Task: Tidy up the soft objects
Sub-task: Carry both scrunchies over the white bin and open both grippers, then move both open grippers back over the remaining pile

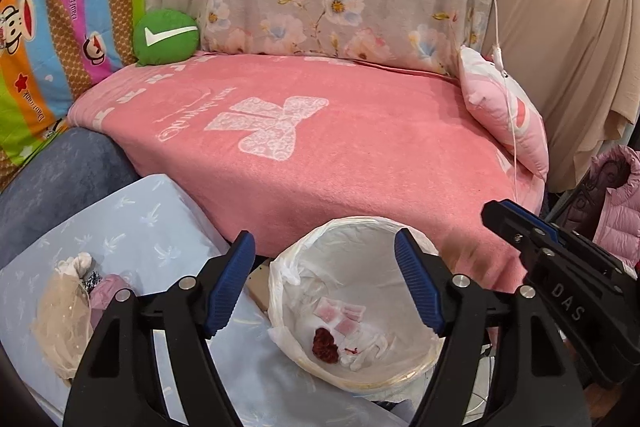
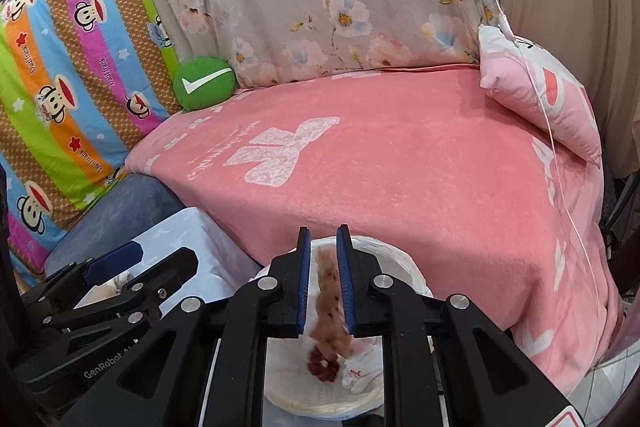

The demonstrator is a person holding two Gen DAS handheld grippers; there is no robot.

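Dark red fuzzy scrunchie point(image 1: 325, 345) lying flat in the lined bin point(image 1: 280, 279) (at 6 o'clock), brownish blurred soft strip point(image 2: 326, 311) above it.

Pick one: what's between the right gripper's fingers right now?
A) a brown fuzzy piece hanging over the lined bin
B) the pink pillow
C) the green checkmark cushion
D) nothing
A: in the right wrist view a brown fuzzy piece sits between the narrowly spaced fingers of the right gripper, hanging above the white-lined bin.
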